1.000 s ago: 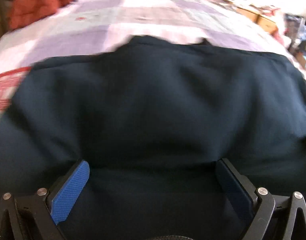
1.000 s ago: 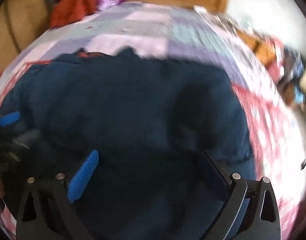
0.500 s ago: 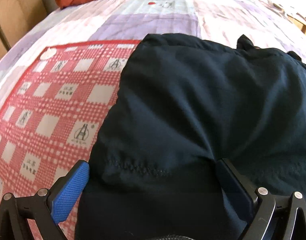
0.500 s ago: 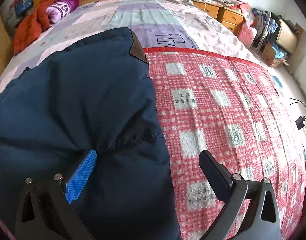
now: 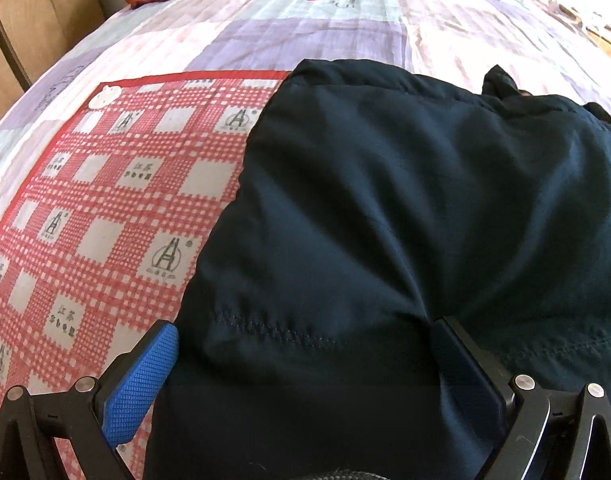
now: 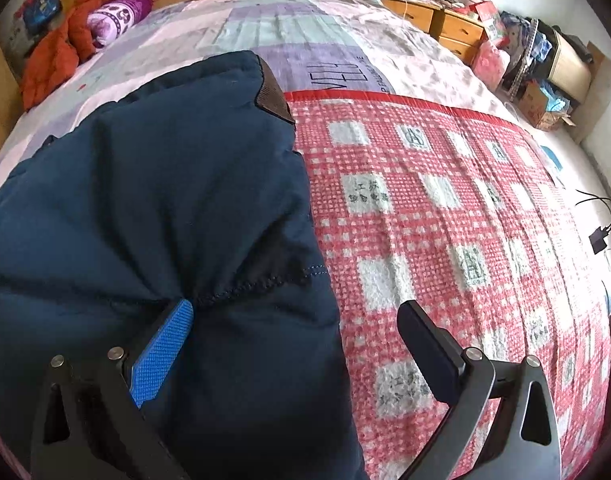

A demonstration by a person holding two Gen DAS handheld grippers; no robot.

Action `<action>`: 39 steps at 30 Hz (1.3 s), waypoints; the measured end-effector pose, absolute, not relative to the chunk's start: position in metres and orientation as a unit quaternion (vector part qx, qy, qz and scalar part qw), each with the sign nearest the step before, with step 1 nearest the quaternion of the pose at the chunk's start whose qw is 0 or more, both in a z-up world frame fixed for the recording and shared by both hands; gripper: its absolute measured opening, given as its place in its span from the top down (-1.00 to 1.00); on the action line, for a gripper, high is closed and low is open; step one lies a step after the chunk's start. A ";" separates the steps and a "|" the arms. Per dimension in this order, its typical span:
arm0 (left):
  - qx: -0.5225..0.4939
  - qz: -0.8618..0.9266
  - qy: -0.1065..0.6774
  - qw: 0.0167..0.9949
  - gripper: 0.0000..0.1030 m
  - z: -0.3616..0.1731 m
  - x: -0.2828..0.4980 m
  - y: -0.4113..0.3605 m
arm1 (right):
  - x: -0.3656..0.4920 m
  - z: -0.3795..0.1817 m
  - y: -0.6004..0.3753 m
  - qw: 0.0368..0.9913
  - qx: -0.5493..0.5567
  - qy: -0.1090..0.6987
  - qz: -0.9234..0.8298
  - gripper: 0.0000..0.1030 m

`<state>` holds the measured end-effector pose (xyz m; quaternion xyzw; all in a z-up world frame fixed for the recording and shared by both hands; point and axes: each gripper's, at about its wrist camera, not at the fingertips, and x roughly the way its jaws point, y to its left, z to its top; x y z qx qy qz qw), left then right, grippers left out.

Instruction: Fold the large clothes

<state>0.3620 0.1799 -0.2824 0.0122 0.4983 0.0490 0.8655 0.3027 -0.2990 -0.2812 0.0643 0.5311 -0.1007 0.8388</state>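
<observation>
A dark navy padded jacket [image 5: 405,208] lies folded on the bed. Its left edge runs across the red checked blanket [image 5: 105,208] in the left wrist view. My left gripper [image 5: 303,330] is open and wide, low over the jacket's near left corner, with fabric lying between the fingers and its blue pad [image 5: 141,380] at the jacket's edge. In the right wrist view the jacket [image 6: 145,200] shows its right edge and a brown collar patch [image 6: 271,96]. My right gripper [image 6: 297,310] is open too, straddling that right edge with its blue pad [image 6: 161,356] pressing the fabric.
The red checked blanket [image 6: 445,220] lies over a purple patchwork quilt [image 6: 289,28]. An orange-red garment [image 6: 53,64] and a purple pillow [image 6: 117,12] sit by the wooden headboard. Wooden drawers [image 6: 437,20] and cluttered boxes [image 6: 545,76] stand to the right. A charger cable [image 6: 597,232] lies at the bed's right edge.
A second ago both views were blurred and faced the middle of the jacket. The left gripper has since moved to its left edge and the right gripper to its right edge; both stay open.
</observation>
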 end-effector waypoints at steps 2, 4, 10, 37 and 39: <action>0.022 0.062 0.503 0.862 -0.99 -0.275 0.364 0.176 | 0.307 -0.273 -0.292 0.834 0.044 0.537 -0.121 -0.99; 0.009 0.039 0.479 0.877 -0.99 -0.253 0.364 0.160 | 0.310 -0.251 -0.268 0.855 0.005 0.505 -0.120 -0.99; 0.019 -0.102 0.467 0.878 -0.99 -0.235 0.401 0.055 | 0.360 -0.220 -0.132 0.886 -0.037 0.455 0.077 -0.99; 0.043 -0.116 0.426 0.896 -0.97 -0.235 0.294 0.055 | 0.274 -0.223 -0.096 0.884 -0.036 0.440 0.157 -0.79; 0.058 -0.114 0.429 0.894 -0.97 -0.252 0.260 0.046 | 0.240 -0.237 -0.072 0.879 -0.061 0.441 0.169 -0.79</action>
